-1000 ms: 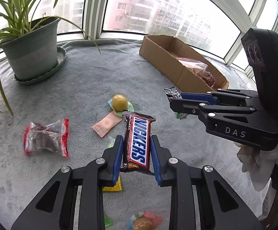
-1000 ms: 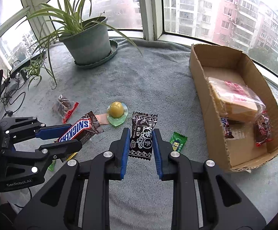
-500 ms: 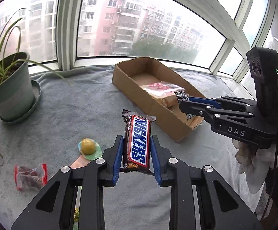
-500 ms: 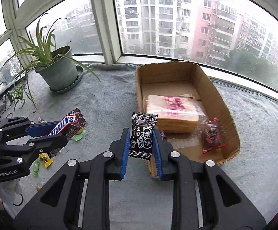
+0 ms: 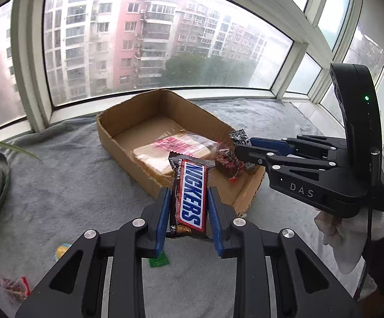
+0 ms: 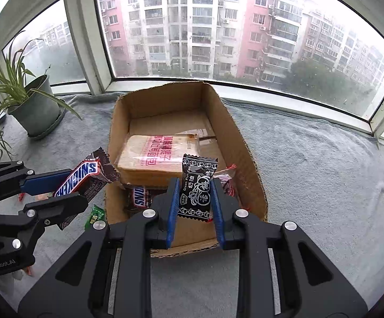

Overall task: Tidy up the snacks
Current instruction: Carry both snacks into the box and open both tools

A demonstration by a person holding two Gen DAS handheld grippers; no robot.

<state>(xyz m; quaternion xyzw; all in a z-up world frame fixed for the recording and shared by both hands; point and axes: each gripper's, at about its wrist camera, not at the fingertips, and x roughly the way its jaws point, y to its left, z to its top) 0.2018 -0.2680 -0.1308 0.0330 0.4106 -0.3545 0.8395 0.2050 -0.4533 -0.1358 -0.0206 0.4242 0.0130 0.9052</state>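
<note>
My left gripper [image 5: 188, 196] is shut on a Snickers bar [image 5: 190, 198], held upright just short of the near left wall of the open cardboard box [image 5: 112, 135]. Seen from the right wrist, that bar [image 6: 80, 180] hangs beside the box's left wall [image 6: 111, 143]. My right gripper [image 6: 195, 185] is shut on a small black candy packet [image 6: 196, 188] above the near end of the box. In the left wrist view the right gripper [image 5: 241, 145] reaches over the box's near right corner. Inside lie a wrapped cake [image 6: 157, 156], another Snickers [image 6: 139, 196] and a red-edged packet [image 6: 227, 185].
A potted plant [image 6: 33, 106] stands at the back left on the grey cloth [image 6: 311, 159]. Loose sweets lie on the cloth left of the box: a green packet [image 6: 94, 216], a yellow sweet [image 5: 62, 249] and a red-edged bag [image 5: 14, 288]. Windows close the far side.
Both grippers have swung from the loose sweets toward the box, each still holding its snack. The box now fills the middle of both views and the plant has slid to the left edge.
</note>
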